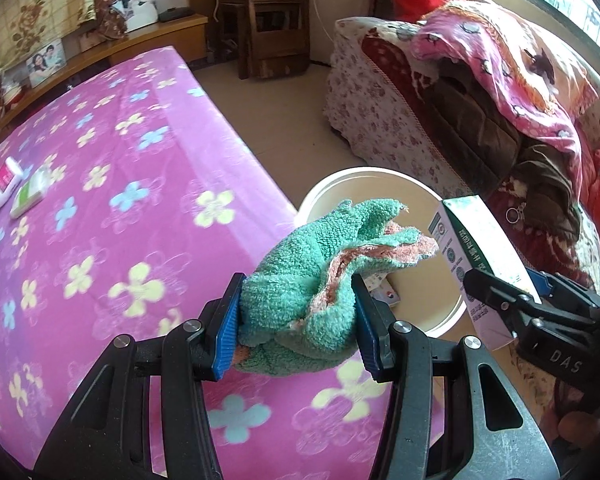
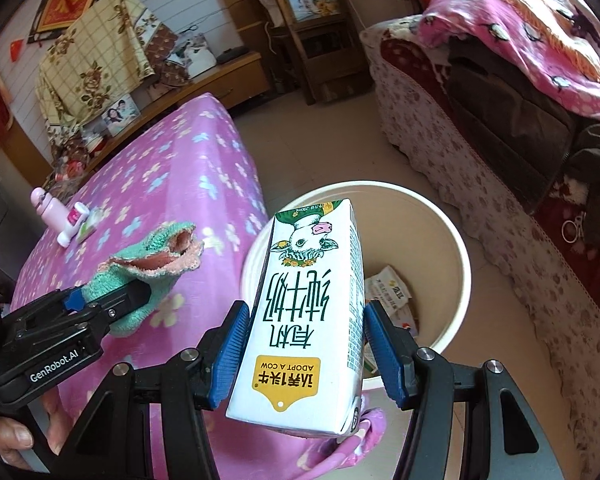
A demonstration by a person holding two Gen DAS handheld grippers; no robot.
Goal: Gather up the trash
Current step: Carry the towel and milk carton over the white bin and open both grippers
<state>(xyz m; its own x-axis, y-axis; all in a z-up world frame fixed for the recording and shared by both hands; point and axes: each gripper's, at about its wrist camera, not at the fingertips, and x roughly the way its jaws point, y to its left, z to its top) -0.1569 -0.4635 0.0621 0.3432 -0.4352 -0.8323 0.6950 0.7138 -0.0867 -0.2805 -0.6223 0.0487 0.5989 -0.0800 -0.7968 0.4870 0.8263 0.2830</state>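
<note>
My left gripper (image 1: 296,320) is shut on a crumpled green and pink cloth (image 1: 316,276), held over the bed's edge next to the cream bucket (image 1: 328,188). It also shows in the right wrist view (image 2: 112,304) with the cloth (image 2: 160,256). My right gripper (image 2: 306,344) is shut on a white milk carton (image 2: 312,312), held upside down above the near rim of the bucket (image 2: 456,264). The carton (image 1: 480,236) and right gripper (image 1: 500,292) show at the right of the left wrist view. Paper wrappers (image 2: 388,292) lie inside the bucket.
A bed with a pink flowered blanket (image 1: 100,200) lies to the left; a pink tube (image 1: 0,192) and a small green packet (image 1: 28,196) lie on it. A sofa with floral cover (image 1: 400,120) and piled blankets stands right of the bucket. Wooden shelves (image 1: 276,20) stand at the back.
</note>
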